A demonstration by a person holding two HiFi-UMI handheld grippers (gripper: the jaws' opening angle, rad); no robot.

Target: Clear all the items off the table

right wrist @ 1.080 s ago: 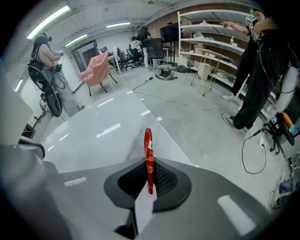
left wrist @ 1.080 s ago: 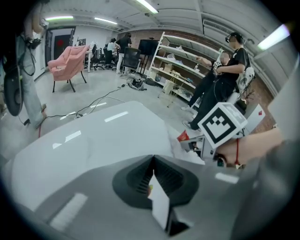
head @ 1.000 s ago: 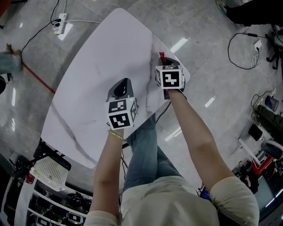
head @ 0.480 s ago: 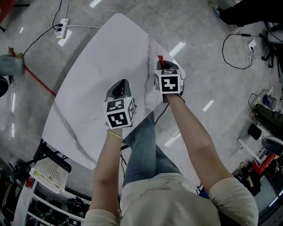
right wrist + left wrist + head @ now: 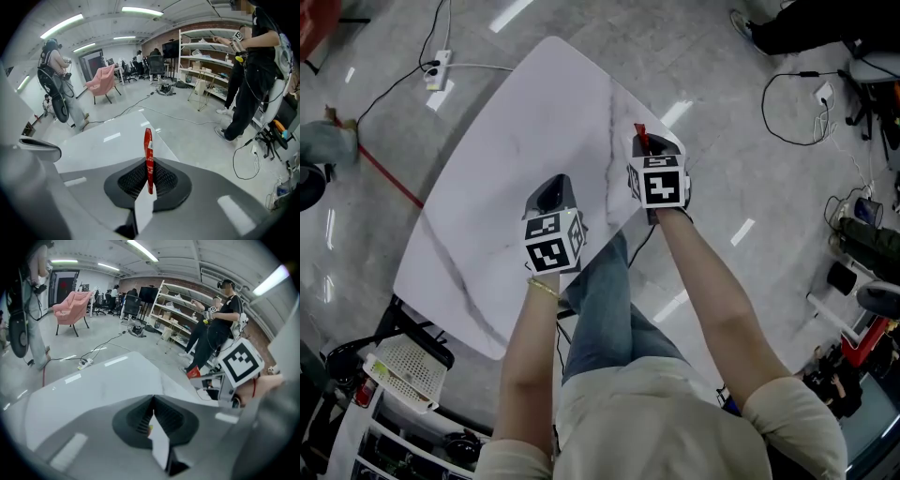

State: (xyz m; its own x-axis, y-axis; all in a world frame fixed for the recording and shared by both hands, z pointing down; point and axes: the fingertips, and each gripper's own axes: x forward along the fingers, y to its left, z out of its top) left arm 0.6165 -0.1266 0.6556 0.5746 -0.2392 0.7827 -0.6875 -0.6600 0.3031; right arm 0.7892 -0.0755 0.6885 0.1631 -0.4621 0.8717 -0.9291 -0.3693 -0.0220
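A white marble table [image 5: 516, 141] lies below me with nothing loose on its top. My right gripper [image 5: 645, 142] hangs over the table's right edge, shut on a thin red packet [image 5: 641, 132]. In the right gripper view the red packet [image 5: 148, 150] stands upright out of the closed jaws of that gripper [image 5: 149, 177]. My left gripper [image 5: 553, 190] hovers over the table's near side. Its jaws [image 5: 153, 398] are pressed together, with only a tiny yellowish speck at the seam that I cannot identify.
A power strip [image 5: 438, 64] and cables lie on the floor beyond the table. A wire cart [image 5: 403, 370] stands at the near left. People [image 5: 218, 329] stand by shelving to the right, and a pink chair [image 5: 72, 308] sits far left.
Both grippers have lifted a little above the table. The right one has kept the red packet, and both jaws stay closed.
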